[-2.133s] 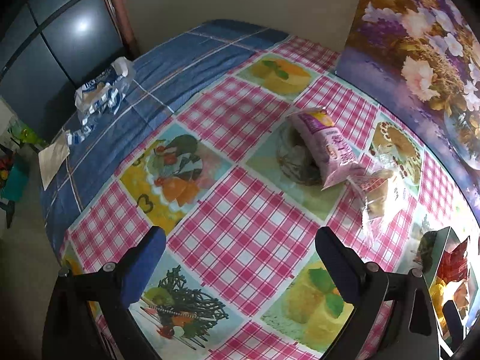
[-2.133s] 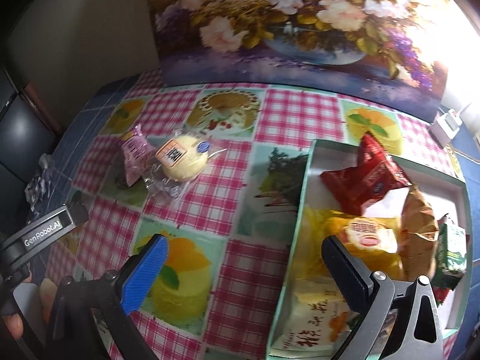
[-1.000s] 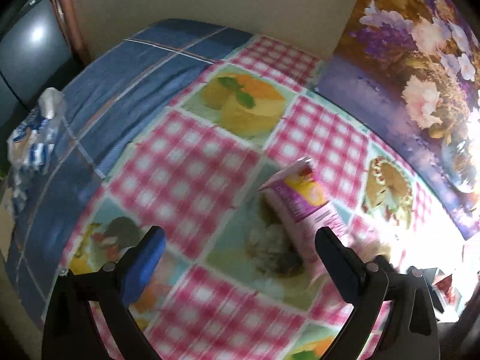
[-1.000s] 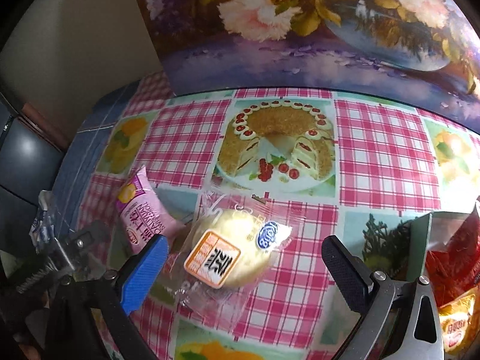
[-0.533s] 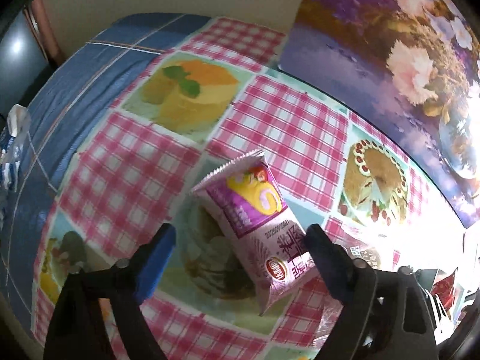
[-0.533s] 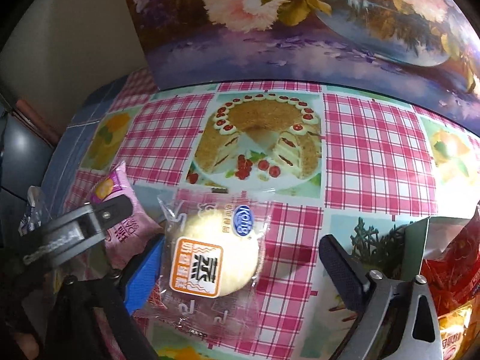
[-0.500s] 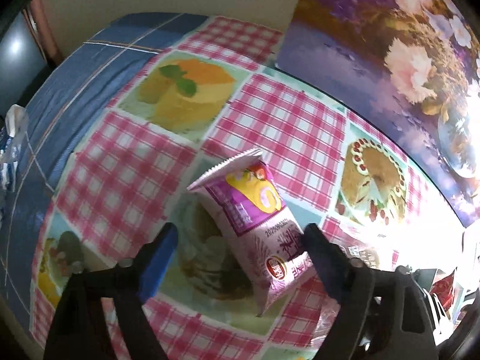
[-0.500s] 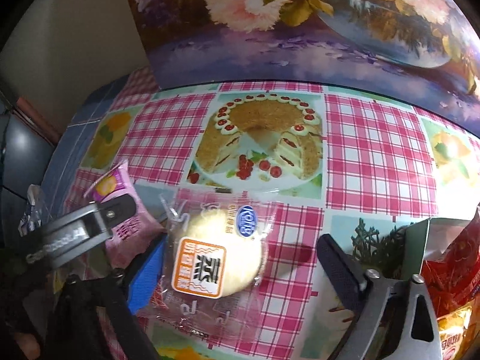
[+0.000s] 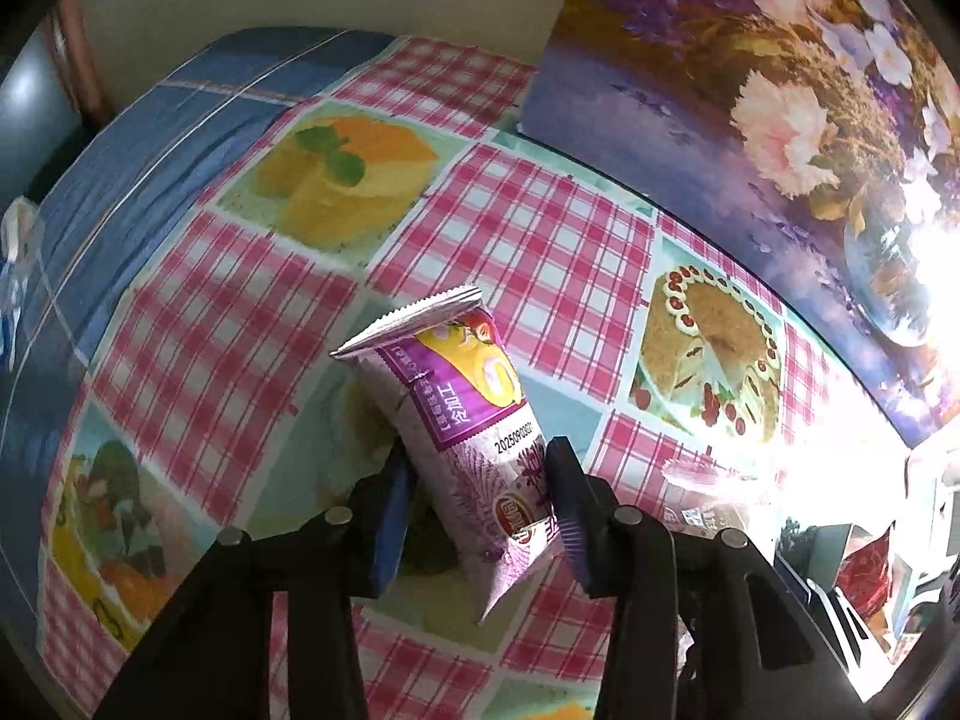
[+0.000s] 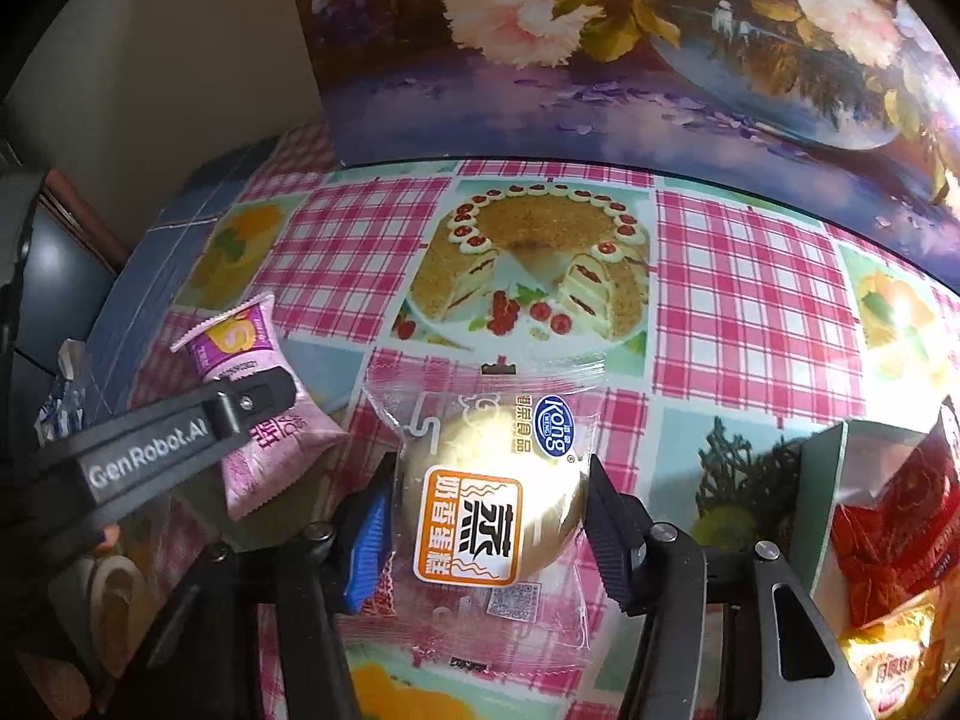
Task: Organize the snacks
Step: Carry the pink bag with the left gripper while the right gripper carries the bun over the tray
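Both grippers have closed in since half a second ago, when their jaws stood wide on either side of the snacks. Now the left gripper (image 9: 477,477) pinches the purple snack packet (image 9: 462,420) across its lower half, the blue pads pressed against both sides, and the packet's crimped top tilts up and away toward the far wall. Just to its right, the right gripper (image 10: 489,516) has its jaws tight against the sides of the wrapped steamed cake (image 10: 489,498), a round pale bun in clear film with an orange label facing up. Both snacks lie close together on the checked tablecloth (image 10: 744,294), the cake nearer the printed picture of a ring cake. At the right edge sits the green tray (image 10: 831,504), with a red packet (image 10: 894,516) and a yellow one (image 10: 888,672) inside. A floral painting (image 10: 600,60) leans along the far side of the table.
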